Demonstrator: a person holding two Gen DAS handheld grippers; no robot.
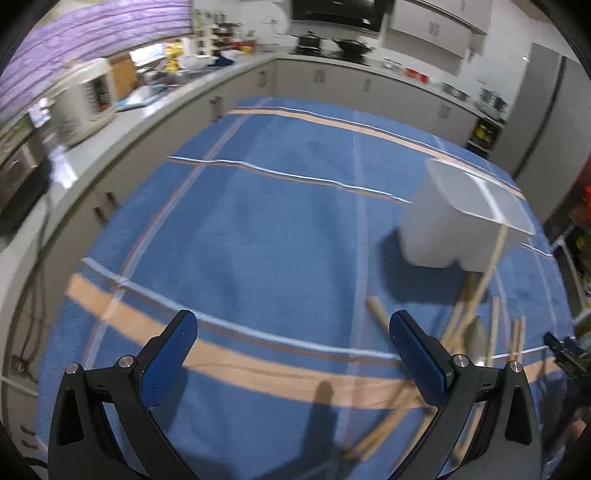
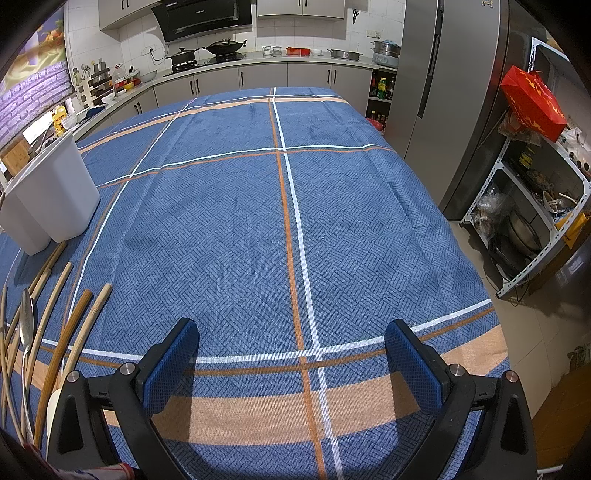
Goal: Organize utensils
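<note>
Nearest, the left gripper (image 1: 293, 332) and the right gripper (image 2: 291, 341) both hover over a blue plaid cloth (image 2: 229, 221) on the tabletop, jaws spread wide and holding nothing. Wooden chopsticks (image 2: 75, 325) and a metal spoon (image 2: 26, 325) lie loose at the near left in the right wrist view. Beyond them stands a white holder (image 2: 55, 192). Kitchen counters (image 2: 258, 59) line the far wall.

no legible text, range hood (image 2: 207, 18) brand blurred
</note>
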